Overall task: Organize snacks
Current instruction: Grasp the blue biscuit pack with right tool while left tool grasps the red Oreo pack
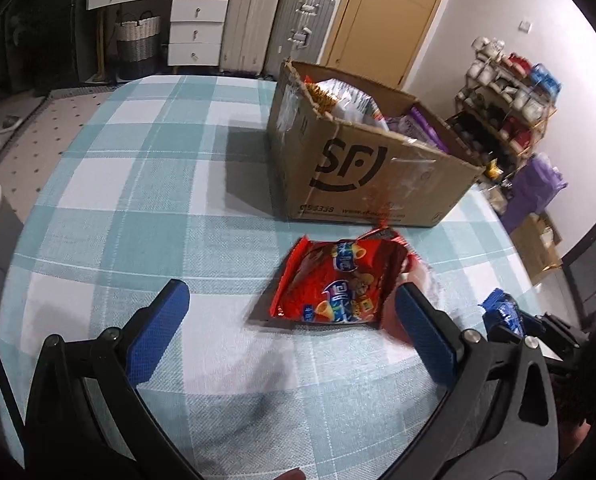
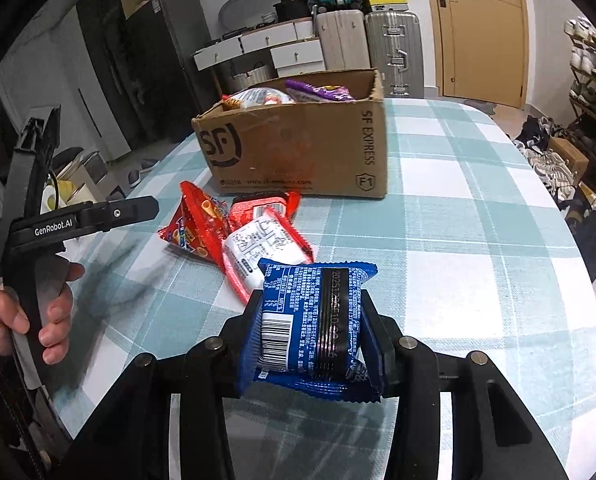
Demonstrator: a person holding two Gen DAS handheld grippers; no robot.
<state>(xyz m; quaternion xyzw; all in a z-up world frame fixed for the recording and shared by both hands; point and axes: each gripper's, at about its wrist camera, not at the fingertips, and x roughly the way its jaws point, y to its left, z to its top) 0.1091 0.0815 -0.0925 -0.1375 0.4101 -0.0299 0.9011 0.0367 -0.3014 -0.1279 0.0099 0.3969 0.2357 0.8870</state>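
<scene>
Two tools: right tool [image 2: 312, 336] clenched on blue packet [image 2: 314, 320], lower centre, likely bound for cardboard box [image 2: 298, 152] above; left tool [image 1: 290, 336] released, empty, over table [image 1: 138, 200] near red bag [image 1: 338, 284].

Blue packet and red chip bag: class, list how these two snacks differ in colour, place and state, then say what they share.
The blue packet is blue, with its barcode side showing; the red chip bag is red with printed chip pictures. The blue packet is clamped in the right tool, while the red chip bag lies on the checked cloth, unheld. Both are sealed snack packs outside the box.
</scene>
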